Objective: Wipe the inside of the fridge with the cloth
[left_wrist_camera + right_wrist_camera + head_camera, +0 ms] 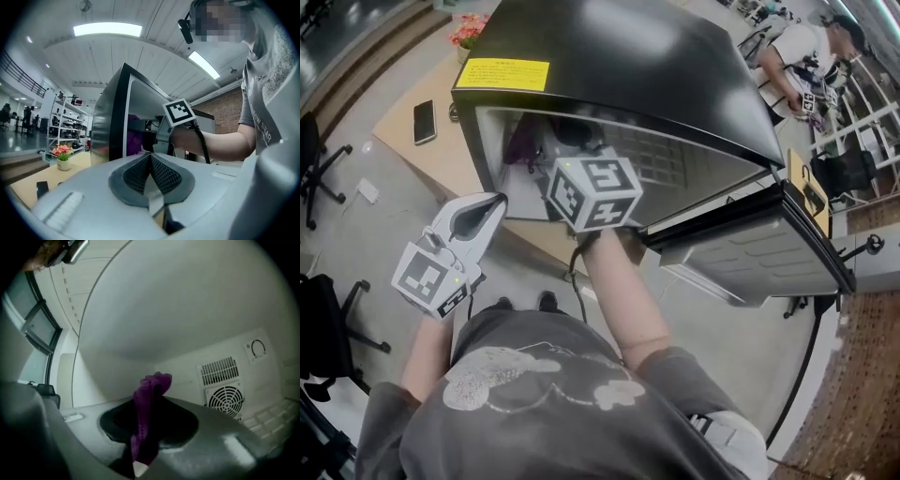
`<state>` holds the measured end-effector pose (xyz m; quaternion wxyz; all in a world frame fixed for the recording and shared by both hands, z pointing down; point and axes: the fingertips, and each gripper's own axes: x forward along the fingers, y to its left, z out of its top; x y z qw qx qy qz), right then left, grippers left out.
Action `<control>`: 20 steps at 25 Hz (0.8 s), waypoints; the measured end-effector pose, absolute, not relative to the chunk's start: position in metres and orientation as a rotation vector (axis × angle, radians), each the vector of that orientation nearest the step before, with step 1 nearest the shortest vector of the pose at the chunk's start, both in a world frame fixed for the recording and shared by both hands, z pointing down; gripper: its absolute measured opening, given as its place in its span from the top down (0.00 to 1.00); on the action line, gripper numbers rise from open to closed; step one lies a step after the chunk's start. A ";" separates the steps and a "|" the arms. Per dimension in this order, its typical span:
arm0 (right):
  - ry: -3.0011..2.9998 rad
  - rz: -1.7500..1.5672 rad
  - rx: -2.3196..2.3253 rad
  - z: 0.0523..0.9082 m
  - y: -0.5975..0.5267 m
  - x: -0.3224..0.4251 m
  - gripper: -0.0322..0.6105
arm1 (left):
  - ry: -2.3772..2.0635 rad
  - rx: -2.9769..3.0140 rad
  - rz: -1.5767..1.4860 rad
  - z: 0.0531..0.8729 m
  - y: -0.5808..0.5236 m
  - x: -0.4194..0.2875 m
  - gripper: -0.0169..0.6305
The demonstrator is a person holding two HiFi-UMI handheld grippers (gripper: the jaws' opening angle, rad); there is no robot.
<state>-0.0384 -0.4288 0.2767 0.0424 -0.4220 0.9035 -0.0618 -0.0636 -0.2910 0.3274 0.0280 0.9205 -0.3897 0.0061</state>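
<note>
The cloth (pixel 153 383), looking soft and light, is flopping ahead of the right gripper (pixel 146 427), which is pinching its bunched fold inside the fridge (pixel 187 310), while the left gripper (pixel 151 171) is idling, jaws pressed together.

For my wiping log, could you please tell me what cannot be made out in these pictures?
1. Whether the purple cloth touches a wall of the fridge: in the right gripper view it stands before the back wall, and any gap is unreadable.
2. The fridge floor: right gripper view, hidden under the body of the right gripper.
3. Print on the yellow label: head view, too small.
</note>
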 end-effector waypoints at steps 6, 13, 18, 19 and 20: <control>2.887 -0.168 -1.362 0.286 -0.463 -0.058 0.82 | -1.125 2.868 0.017 0.325 -0.286 -0.073 0.95; 2.965 -0.188 -1.413 0.298 -0.489 -0.076 0.82 | -1.116 2.872 -0.005 0.324 -0.283 -0.088 0.95; 2.967 -0.142 -1.352 0.293 -0.477 -0.078 0.82 | -1.127 2.858 -0.024 0.327 -0.282 -0.100 0.95; 2.963 -0.114 -1.340 0.290 -0.472 -0.078 0.82 | -1.126 2.857 -0.026 0.328 -0.283 -0.101 0.95; 2.958 -0.090 -1.321 0.287 -0.467 -0.078 0.82 | -1.123 2.857 -0.028 0.329 -0.283 -0.102 0.95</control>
